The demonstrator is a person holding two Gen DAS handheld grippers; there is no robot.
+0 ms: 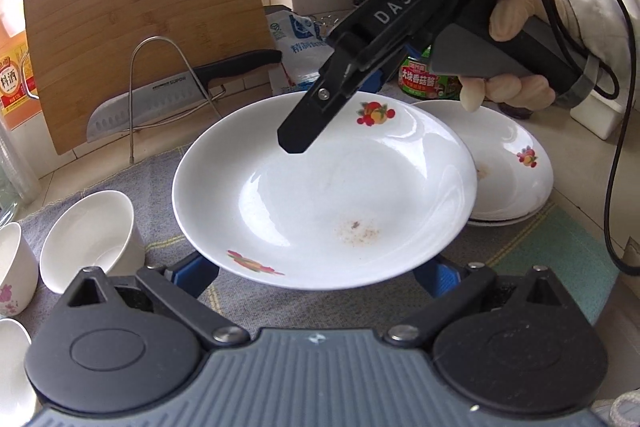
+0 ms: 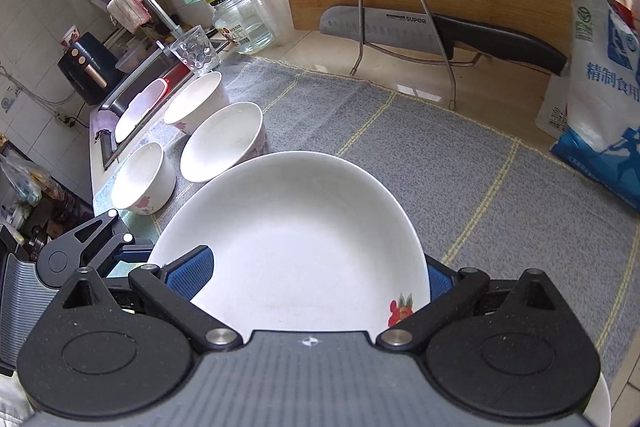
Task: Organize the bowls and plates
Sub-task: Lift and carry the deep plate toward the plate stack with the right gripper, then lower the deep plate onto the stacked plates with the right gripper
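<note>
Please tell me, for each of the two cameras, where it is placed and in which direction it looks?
Left wrist: on the left gripper, facing the held plate, the right gripper and a gloved hand.
Right wrist: on the right gripper, facing across the plate toward bowls; the left gripper shows.
Shared: plate, knife, cutting board.

each gripper is matte black with a ribbed grey housing and two round black hinge discs joined by link bars on silver pivot pins. the left gripper (image 1: 320,273) and the right gripper (image 2: 316,277) both carry blue textured pads (image 2: 188,275). white letters "das" mark one black finger (image 1: 394,7). a black cable (image 1: 616,115) loops from the grey handle. the hand (image 1: 508,83) wears a pale glove and a white sleeve (image 1: 604,15).
</note>
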